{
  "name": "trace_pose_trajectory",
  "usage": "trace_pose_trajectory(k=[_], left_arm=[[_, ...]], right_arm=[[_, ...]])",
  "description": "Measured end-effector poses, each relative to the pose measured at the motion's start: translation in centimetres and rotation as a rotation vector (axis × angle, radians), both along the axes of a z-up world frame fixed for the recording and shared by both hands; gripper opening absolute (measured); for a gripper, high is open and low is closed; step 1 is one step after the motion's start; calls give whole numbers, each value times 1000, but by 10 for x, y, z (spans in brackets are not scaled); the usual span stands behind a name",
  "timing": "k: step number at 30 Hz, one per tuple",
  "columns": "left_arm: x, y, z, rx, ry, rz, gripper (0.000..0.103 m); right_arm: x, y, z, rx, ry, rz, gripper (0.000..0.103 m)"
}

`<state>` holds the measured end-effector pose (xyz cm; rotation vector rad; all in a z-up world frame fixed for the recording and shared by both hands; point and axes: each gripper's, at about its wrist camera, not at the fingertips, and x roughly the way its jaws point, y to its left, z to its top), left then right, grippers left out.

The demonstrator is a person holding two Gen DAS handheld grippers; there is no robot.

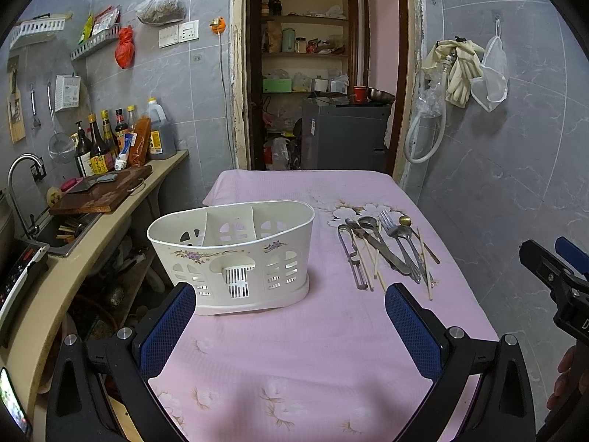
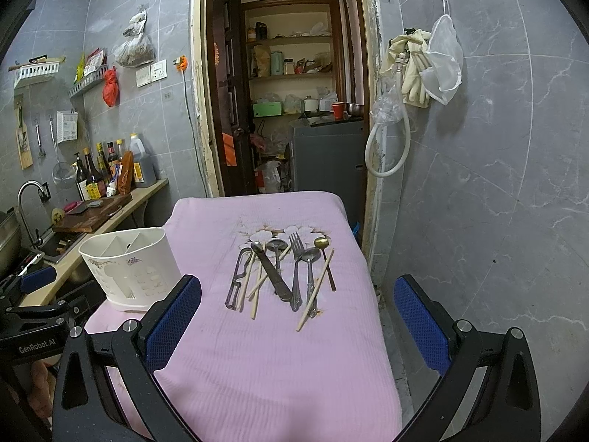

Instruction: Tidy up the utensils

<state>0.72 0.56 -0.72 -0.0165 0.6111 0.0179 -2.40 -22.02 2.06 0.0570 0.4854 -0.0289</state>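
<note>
Utensils (image 2: 283, 276) lie ahead of the spread right gripper (image 2: 298, 316).

Caddy (image 1: 235, 254) left of utensils (image 1: 386, 250)

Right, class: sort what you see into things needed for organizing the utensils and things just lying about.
For the job:
white utensil caddy
fork
table knife
spoons
chopsticks
peeler

Just lying about:
cutting board
sauce bottles
rubber gloves
</note>
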Motion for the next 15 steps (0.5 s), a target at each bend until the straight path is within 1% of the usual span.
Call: trace_pose_trajectory(k=[6, 15], left_arm=[[0, 0, 0, 0, 0, -1, 103], [0, -1, 0, 0, 1, 0, 103]], right_arm=[[-4, 2, 3, 0, 0, -1, 102], [1, 2, 0, 0, 1, -1, 102]])
